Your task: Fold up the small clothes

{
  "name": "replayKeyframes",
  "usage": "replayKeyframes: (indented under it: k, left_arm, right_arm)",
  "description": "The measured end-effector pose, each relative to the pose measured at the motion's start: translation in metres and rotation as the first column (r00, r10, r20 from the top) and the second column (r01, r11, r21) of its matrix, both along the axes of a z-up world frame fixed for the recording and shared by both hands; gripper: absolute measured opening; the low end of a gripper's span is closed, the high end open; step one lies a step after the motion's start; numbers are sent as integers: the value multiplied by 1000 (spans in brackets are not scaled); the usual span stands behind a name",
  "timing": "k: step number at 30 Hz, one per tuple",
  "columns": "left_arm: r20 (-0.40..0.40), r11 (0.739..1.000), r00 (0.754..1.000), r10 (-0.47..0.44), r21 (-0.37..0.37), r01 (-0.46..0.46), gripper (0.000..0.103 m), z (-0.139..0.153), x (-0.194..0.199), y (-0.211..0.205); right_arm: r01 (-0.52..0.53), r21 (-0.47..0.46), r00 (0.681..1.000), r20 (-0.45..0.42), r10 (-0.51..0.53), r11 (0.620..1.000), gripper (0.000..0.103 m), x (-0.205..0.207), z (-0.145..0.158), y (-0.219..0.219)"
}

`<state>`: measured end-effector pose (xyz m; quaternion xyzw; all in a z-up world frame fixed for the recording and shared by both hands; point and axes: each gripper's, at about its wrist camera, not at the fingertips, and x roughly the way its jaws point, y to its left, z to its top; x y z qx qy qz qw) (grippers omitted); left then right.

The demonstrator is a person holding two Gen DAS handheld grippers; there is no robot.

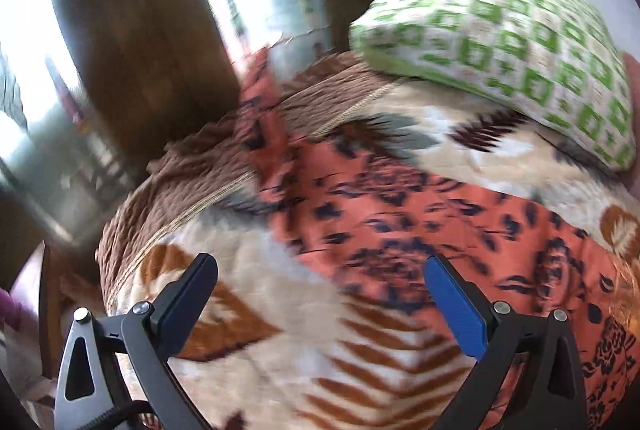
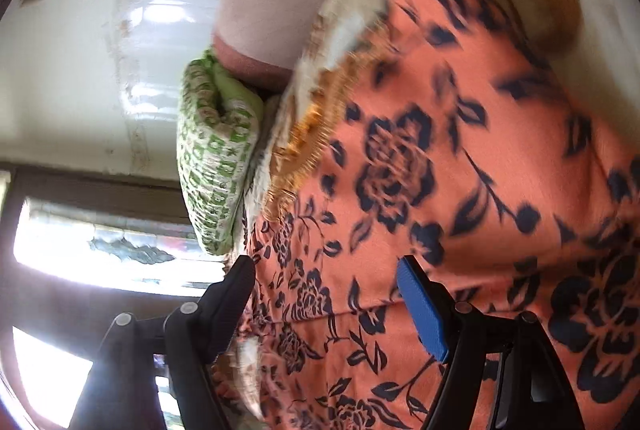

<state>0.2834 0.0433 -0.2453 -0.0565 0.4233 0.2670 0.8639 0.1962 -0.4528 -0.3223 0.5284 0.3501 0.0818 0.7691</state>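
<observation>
The orange floral garment [image 1: 420, 226] lay spread over a patterned fleece blanket [image 1: 248, 294] on the bed, ahead of and to the right of the left gripper [image 1: 320, 294], whose jaws stood wide apart with nothing between them. In the right wrist view the same cloth [image 2: 460, 157] filled most of the frame. The right gripper [image 2: 328, 294] hung over it with jaws likewise spread and empty, and the fabric ran between and beyond them. Both views were blurred, so fine creases could not be read.

The cloth looked thin, light and limp, likely to sag and slide on the plush blanket. A pinch at an edge or corner seemed the surest hold. A green-checked pillow [image 1: 516, 57] sat well beyond the jaws.
</observation>
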Motion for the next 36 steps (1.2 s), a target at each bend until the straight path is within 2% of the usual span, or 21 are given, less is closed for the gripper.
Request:
replayKeyframes:
  k: [2, 4, 6, 7, 10, 11, 13, 14, 15, 17, 20, 23, 25, 27, 32, 35, 36]
  left_arm:
    - [11, 998, 999, 36, -55, -36, 103, -3, -13, 32]
    - [8, 991, 997, 77, -109, -76, 103, -7, -25, 64]
    - [2, 983, 995, 100, -157, -98, 103, -8, -37, 95]
    - [7, 978, 996, 93, -191, -90, 103, -7, -40, 109]
    - [18, 952, 999, 27, -306, -21, 103, -3, -35, 147]
    - [18, 946, 999, 31, -323, -23, 103, -1, -32, 155]
    - [53, 934, 998, 36, -357, -15, 103, 8, -22, 168]
    - [67, 930, 997, 39, -367, -12, 103, 13, -16, 170]
    - [74, 929, 997, 36, -369, -6, 103, 17, -8, 168]
    - [79, 922, 997, 11, -387, 20, 103, 21, 11, 158]
    - [35, 943, 999, 2, -334, 10, 103, 21, 44, 139]
    - [-31, 963, 997, 76, -255, -81, 103, 15, 73, 130]
    - [-74, 966, 987, 145, -205, -158, 103, 6, 84, 130]
    - [-110, 954, 969, 220, -186, -237, 103, -6, 93, 134]
    - [-162, 943, 952, 261, -168, -287, 103, -30, 112, 138]
    - [-191, 922, 943, 274, -228, -314, 103, -48, 117, 151]
    - [-192, 913, 939, 284, -245, -326, 100, -52, 115, 156]
  right_arm:
    - [4, -81, 1000, -7, -5, 997, 76, 3, 4, 3]
    - [-6, -110, 998, -64, -1, 994, 76, 11, -8, 6]
    - [-19, -143, 996, -94, 6, 990, 68, 15, -14, 8]
    - [-19, -152, 996, -90, 5, 988, 68, 15, -10, 9]
    - [-10, -146, 1000, -9, 9, 989, 65, 7, 8, 13]
    - [-7, -164, 1000, 22, 11, 986, 62, 3, 16, 15]
    - [3, -247, 997, 71, 15, 969, 54, 0, 33, 25]
    - [9, -299, 996, 84, 17, 954, 43, 0, 40, 29]
    - [11, -337, 996, 86, 19, 941, 38, 1, 43, 32]
    - [10, -384, 997, 80, 23, 923, 38, 4, 45, 38]
    - [-22, -383, 998, 51, 45, 923, 38, 9, 39, 39]
    - [-32, -366, 998, 39, 50, 930, 38, 10, 35, 36]
    - [-30, -344, 998, 37, 45, 939, 38, 12, 33, 33]
    - [-28, -340, 998, 37, 43, 940, 38, 13, 32, 32]
    - [-40, -359, 998, 31, 54, 933, 38, 16, 30, 36]
    - [-48, -362, 998, 27, 62, 931, 38, 18, 28, 38]
    - [-48, -367, 998, 27, 62, 929, 38, 18, 28, 39]
